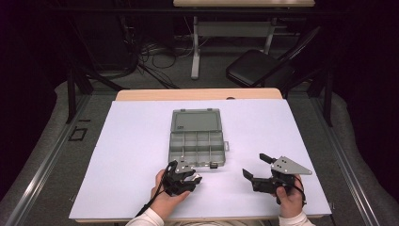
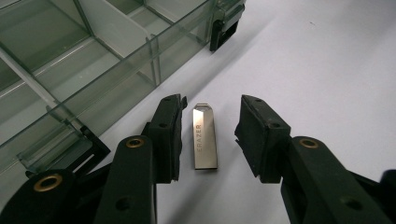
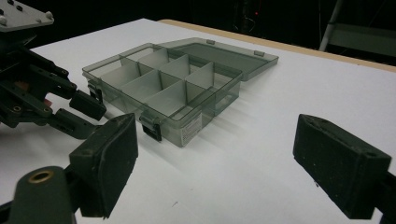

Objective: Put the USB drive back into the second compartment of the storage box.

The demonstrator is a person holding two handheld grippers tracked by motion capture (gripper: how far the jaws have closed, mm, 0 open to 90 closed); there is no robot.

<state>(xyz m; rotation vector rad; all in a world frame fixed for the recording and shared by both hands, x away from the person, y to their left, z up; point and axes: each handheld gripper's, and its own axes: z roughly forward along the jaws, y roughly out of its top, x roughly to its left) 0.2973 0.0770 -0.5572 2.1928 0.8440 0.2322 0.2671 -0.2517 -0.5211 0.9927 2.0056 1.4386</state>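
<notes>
A silver USB flash drive lies flat on the white sheet between the jaws of my left gripper. Both pads stand clear of it on either side, so the gripper is open. In the high view the left gripper sits low at the near-left corner of a smoky clear organizer box. The box is open, its lid folded back flat and its compartments bare. My right gripper rests to the right of the box. Its jaws are wide open with nothing between them, pointing toward the box and the left gripper.
A white sheet covers the wooden table. A black latch juts from the box's front wall near the left gripper. Beyond the far edge stand a black folding chair and another table's leg, with cables on the floor.
</notes>
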